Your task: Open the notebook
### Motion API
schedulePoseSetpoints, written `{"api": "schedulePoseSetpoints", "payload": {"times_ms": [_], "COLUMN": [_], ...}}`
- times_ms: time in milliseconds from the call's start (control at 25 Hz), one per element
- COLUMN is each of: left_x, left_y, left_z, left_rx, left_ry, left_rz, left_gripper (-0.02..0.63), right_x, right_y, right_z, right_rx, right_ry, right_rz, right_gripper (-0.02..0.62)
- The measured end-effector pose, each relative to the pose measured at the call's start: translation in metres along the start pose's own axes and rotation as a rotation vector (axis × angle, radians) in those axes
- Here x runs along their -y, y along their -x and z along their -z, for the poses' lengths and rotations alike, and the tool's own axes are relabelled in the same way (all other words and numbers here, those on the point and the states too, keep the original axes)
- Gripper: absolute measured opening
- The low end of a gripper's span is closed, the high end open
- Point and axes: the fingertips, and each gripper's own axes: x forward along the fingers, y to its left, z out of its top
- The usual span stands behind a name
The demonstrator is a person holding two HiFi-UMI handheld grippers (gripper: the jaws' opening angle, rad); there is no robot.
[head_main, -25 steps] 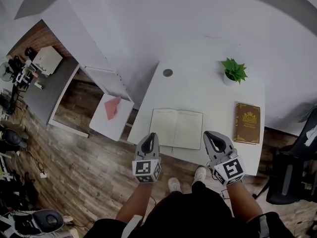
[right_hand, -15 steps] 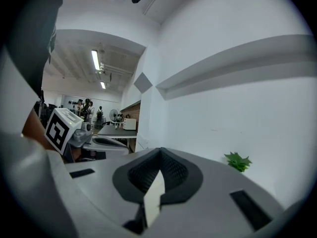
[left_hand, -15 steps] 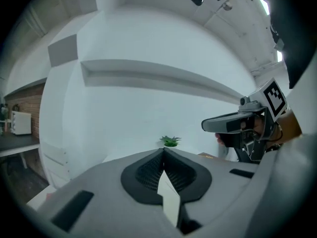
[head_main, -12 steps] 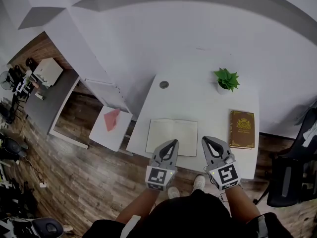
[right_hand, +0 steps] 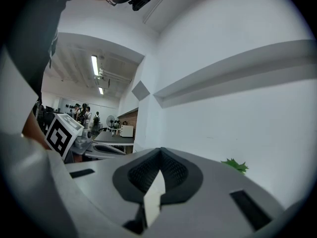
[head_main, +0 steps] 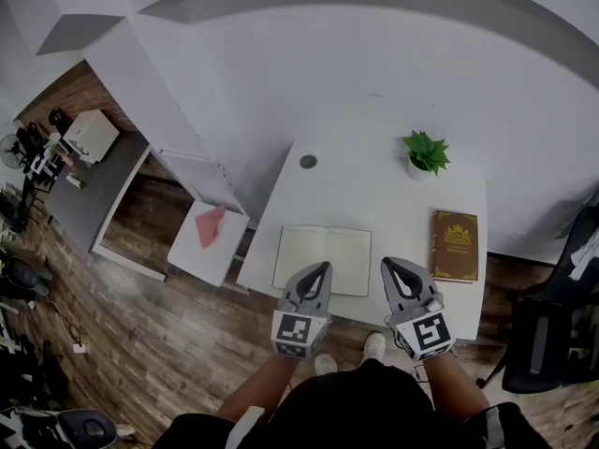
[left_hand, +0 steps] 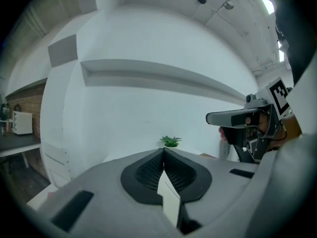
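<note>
In the head view, the cream-paged notebook (head_main: 323,259) already lies open and flat near the front edge of the white rectangular table (head_main: 374,195). The grey left gripper (head_main: 320,269) and grey right gripper (head_main: 394,267) hover there. The left gripper view shows its jaws pressed together on nothing, and the right gripper view shows the same. The pages look light and floppy, best pinched at an outer edge.
</note>
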Motion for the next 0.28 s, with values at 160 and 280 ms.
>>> {"api": "schedulePoseSetpoints", "payload": {"times_ms": [160, 280], "left_x": [0.0036, 0.0037], "left_y": [0.0004, 0.0003], "left_z": [0.0034, 0.0055], "left_rx": [-0.011, -0.017], "left_ry": [0.004, 0.001], "left_rz": [0.013, 0.012], "left_gripper": [0.006, 0.006], "right_x": [0.0003, -0.0013], "right_y": [0.0007, -0.0004], "right_z": [0.0006, -0.0003], "right_rx": [0.008, 0.014], "right_ry": [0.005, 0.024], "right_rz": [-0.004, -0.019], "right_gripper": [0.001, 0.000]}}
